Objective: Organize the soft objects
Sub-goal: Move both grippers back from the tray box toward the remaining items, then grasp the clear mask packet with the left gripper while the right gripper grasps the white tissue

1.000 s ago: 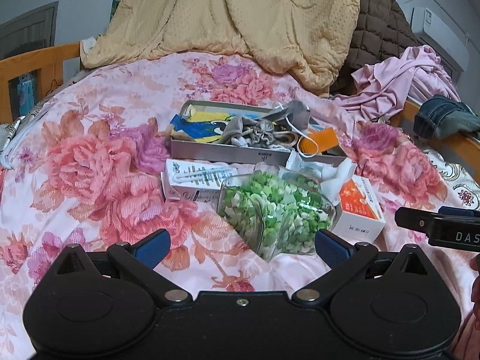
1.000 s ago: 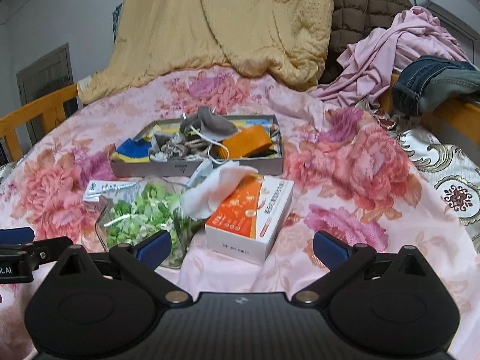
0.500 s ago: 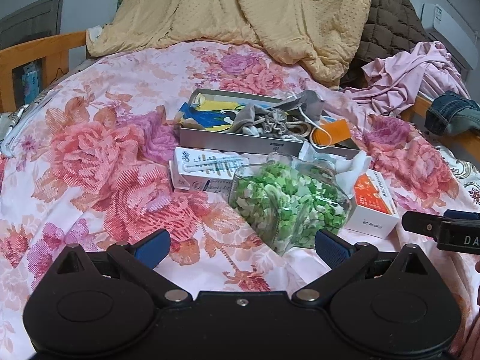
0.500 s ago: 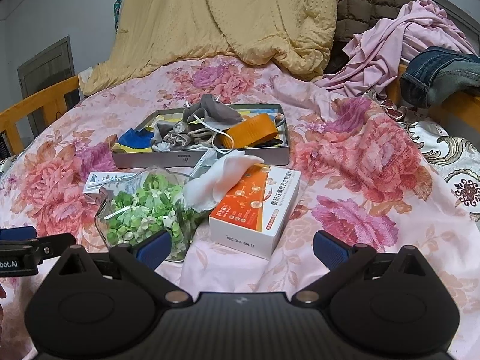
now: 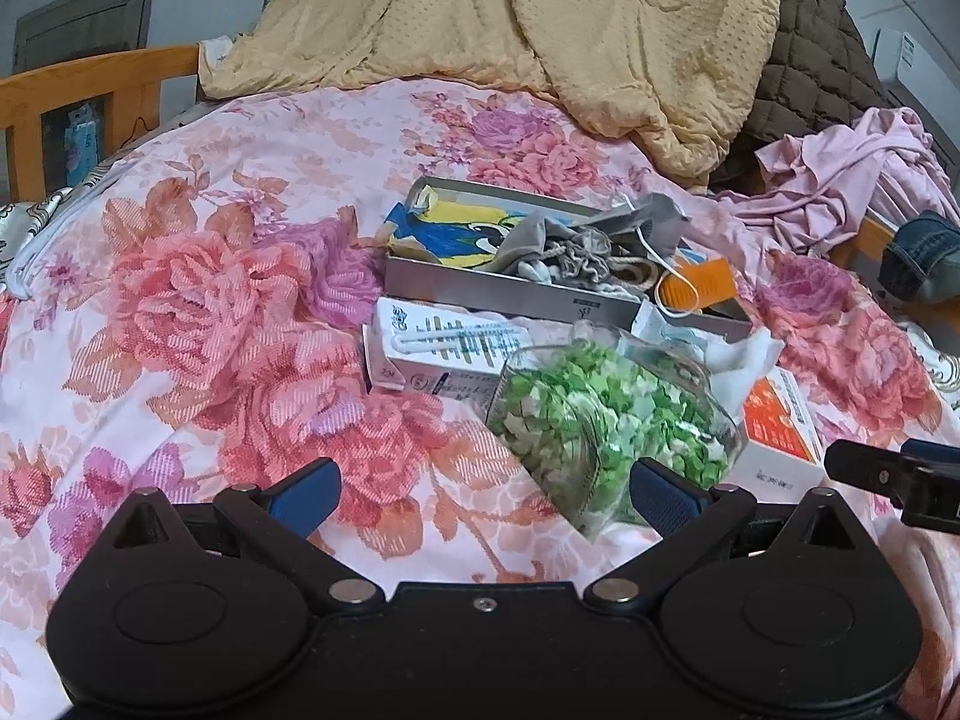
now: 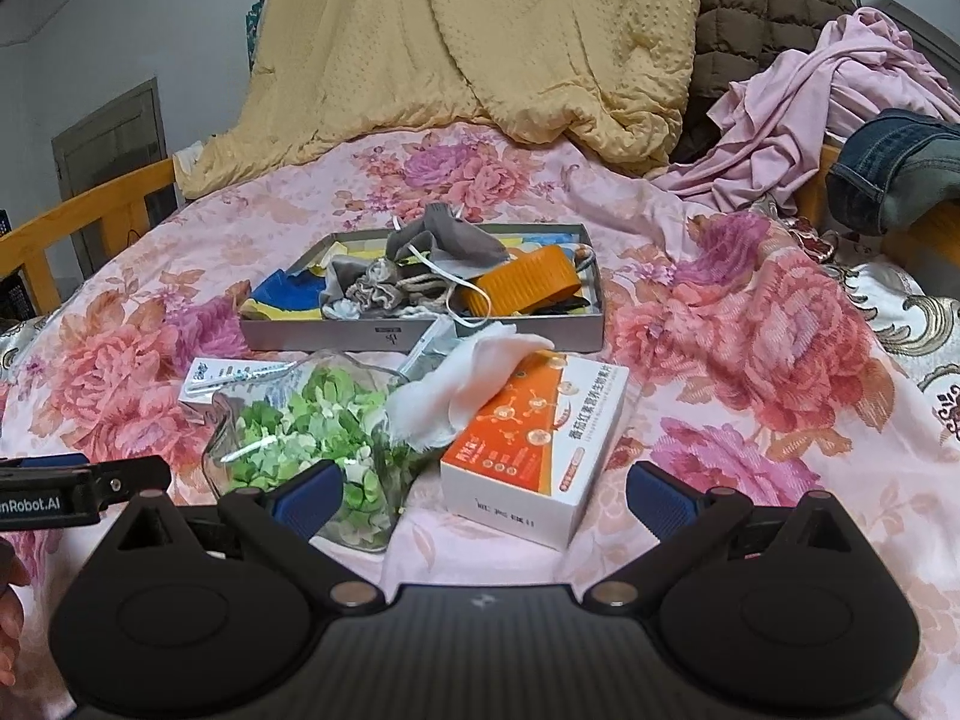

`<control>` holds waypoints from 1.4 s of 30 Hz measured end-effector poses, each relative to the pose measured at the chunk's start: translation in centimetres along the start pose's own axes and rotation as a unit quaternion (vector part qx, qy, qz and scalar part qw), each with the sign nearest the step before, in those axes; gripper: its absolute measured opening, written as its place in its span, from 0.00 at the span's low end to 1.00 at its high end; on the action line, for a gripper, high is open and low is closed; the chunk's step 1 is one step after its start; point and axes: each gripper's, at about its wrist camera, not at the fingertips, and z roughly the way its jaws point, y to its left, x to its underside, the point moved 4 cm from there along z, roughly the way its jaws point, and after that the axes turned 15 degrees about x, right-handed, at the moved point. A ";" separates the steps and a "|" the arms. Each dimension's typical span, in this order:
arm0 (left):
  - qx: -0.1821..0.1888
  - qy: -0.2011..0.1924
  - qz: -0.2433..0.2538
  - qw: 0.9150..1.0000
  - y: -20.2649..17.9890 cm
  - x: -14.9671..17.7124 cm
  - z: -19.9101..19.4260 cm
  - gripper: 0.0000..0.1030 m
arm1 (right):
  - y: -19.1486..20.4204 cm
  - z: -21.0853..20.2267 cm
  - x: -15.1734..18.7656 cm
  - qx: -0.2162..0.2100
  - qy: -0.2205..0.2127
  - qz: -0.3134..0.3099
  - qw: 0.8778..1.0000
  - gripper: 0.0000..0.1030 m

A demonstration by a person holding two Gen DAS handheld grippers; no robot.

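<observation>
A grey metal tray (image 5: 492, 293) (image 6: 414, 333) sits mid-bed, holding a grey cloth (image 6: 456, 240), a blue-yellow cloth (image 5: 456, 234), a crumpled grey pouch (image 6: 372, 291) and an orange band (image 6: 522, 285). In front lie a clear bag of green pieces (image 5: 606, 420) (image 6: 312, 426), a white cloth (image 6: 456, 384), an orange-white box (image 6: 534, 450) and a white box (image 5: 444, 354). My left gripper (image 5: 483, 489) is open and empty, just before the bag. My right gripper (image 6: 483, 489) is open and empty, near the orange box.
The floral bedsheet (image 5: 210, 312) covers the bed. A yellow quilt (image 6: 480, 42) and brown quilt (image 6: 762, 6) are piled at the back. Pink clothing (image 6: 840, 84) and jeans (image 6: 900, 168) lie at right. A wooden bed frame (image 5: 90, 96) is at left.
Both grippers have moved slightly forward and left; the tray and bag shifted right in the left view. Both stay open and empty.
</observation>
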 end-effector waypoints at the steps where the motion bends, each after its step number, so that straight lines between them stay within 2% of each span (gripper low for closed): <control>1: 0.000 -0.002 0.000 1.000 0.0 -0.1 0.1 0.99 | 0.1 0.0 -0.1 -0.001 -0.003 0.000 1.000 1.00; 14: -0.002 -0.025 -0.014 1.000 0.3 -2.5 1.1 0.99 | -0.3 0.7 -1.8 -0.007 -0.038 0.018 0.999 1.00; 26: 0.015 -0.040 -0.007 0.999 -1.5 -5.8 4.5 0.99 | -0.3 3.9 -3.2 -0.004 -0.056 -0.008 0.998 1.00; 35: 0.061 -0.002 -0.025 0.998 -3.3 -8.4 9.6 0.99 | -0.6 7.8 -3.8 -0.020 -0.067 -0.022 0.997 1.00; 42: 0.097 0.048 -0.031 0.994 -4.9 -9.9 14.5 0.99 | -0.1 8.8 -3.7 -0.043 -0.068 -0.033 0.996 1.00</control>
